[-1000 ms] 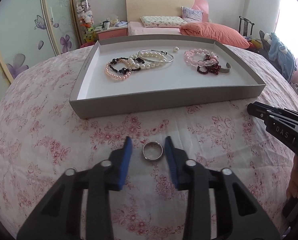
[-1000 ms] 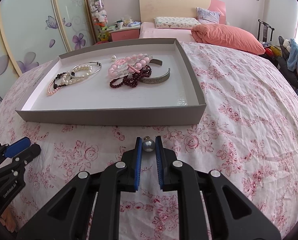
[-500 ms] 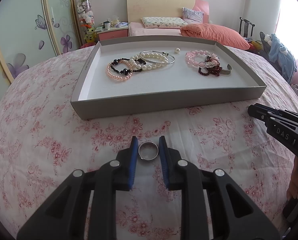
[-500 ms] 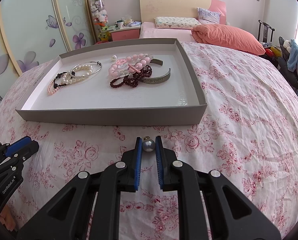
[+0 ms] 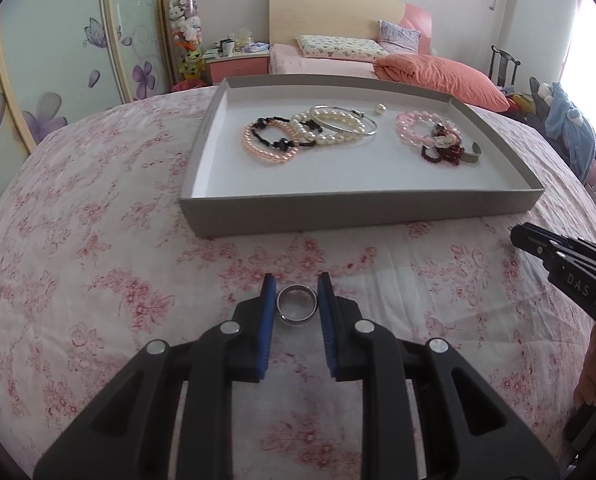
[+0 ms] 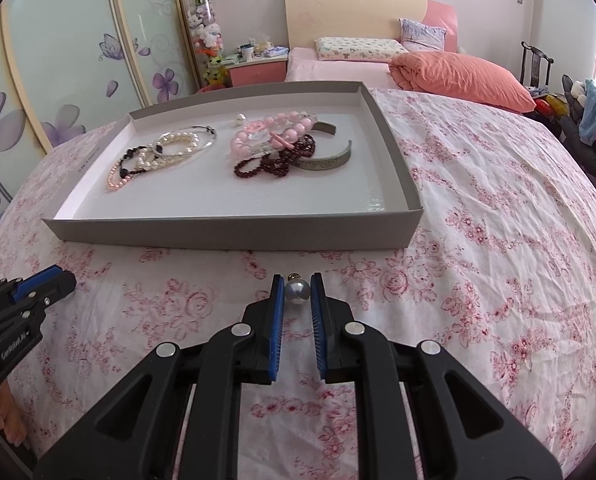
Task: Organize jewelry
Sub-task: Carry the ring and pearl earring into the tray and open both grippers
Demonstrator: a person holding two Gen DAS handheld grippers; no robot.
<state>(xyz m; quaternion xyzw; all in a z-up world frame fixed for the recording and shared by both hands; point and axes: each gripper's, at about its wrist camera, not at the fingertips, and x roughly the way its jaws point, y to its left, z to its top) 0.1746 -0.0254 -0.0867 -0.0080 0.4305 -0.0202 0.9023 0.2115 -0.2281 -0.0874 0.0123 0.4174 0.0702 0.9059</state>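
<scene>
Left gripper (image 5: pixel 297 294) clamps a silver ring (image 5: pixel 297 308); right gripper (image 6: pixel 297 286) pinches a grey pearl (image 6: pixel 297 292) near the tray (image 6: pixel 234 233)

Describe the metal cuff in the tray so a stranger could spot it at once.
Find the grey tray on the floral bedspread and look to its right-hand cluster of jewelry. The metal cuff lies at that cluster's right edge, against the dark red beads. It is the only open band of flat engraved metal; its neighbours are beaded.
</scene>
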